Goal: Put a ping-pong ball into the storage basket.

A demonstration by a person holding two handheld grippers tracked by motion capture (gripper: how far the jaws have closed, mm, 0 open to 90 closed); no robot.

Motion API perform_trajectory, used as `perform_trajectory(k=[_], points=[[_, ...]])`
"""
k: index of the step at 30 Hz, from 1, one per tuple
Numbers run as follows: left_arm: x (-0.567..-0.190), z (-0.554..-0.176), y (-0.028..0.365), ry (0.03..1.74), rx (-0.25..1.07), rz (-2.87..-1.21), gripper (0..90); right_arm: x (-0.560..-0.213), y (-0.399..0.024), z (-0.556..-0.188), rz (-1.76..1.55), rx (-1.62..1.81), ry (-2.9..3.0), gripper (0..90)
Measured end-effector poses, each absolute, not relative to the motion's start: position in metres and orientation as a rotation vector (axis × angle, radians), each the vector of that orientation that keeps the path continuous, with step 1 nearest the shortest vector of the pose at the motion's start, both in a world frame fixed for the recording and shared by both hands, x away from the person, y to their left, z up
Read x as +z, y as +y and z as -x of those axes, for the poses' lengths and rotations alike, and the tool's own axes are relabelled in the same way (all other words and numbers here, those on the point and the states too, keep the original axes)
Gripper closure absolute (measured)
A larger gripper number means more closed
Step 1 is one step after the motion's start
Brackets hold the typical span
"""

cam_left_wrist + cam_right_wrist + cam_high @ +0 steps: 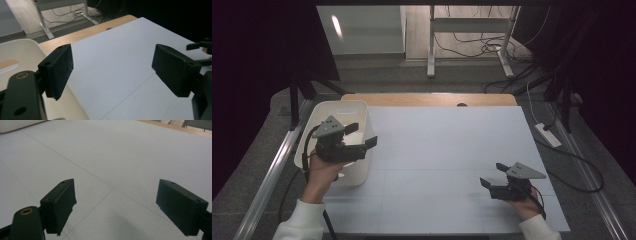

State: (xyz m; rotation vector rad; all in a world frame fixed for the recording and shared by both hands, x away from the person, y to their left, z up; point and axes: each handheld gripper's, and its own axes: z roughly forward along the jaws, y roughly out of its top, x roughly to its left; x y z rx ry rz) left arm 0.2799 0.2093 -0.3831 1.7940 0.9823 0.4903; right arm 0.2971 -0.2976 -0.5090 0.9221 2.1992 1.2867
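Here the left gripper [362, 135] hovers over the right rim of the white bin [312, 122], which sits at the table's left edge; its jaws stand wide with nothing between them. The right gripper [493, 175] rests low near the front right corner of the white tabletop [442, 150], jaws likewise spread and empty, with bare surface stretching between the two.

Right gripper [116, 206] jaws wide apart, empty, above white table [125, 157]
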Motion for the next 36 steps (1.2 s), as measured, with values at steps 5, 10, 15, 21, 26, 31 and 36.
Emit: perform_trajectory(k=[5, 10, 15, 21, 26, 31, 36], points=[[-0.387, -0.272, 0.2, 0.948, 0.476, -1.803, 19.5, -0.509, -0.297, -0.296, -0.921, 1.281, 2.199, 15.7], [-0.395, -0.259, 0.183, 0.887, 0.449, -1.832, 19.8, -0.508, -0.297, -0.295, -0.921, 1.28, 2.196, 15.8], [-0.408, -0.251, 0.17, 0.855, 0.417, -1.843, 19.7, -0.508, -0.299, -0.294, -0.925, 1.28, 2.194, 15.8], [-0.431, -0.237, 0.158, 0.814, 0.403, -1.858, 19.0, -0.508, -0.299, -0.293, -0.927, 1.286, 2.192, 15.8], [-0.45, -0.229, 0.156, 0.803, 0.409, -1.874, 18.8, -0.508, -0.299, -0.293, -0.925, 1.282, 2.192, 15.7], [-0.47, -0.222, 0.158, 0.825, 0.393, -1.887, 19.4, -0.508, -0.299, -0.292, -0.926, 1.278, 2.194, 15.8], [-0.493, -0.218, 0.163, 0.848, 0.39, -1.921, 19.3, -0.509, -0.297, -0.292, -0.926, 1.28, 2.197, 15.7]])
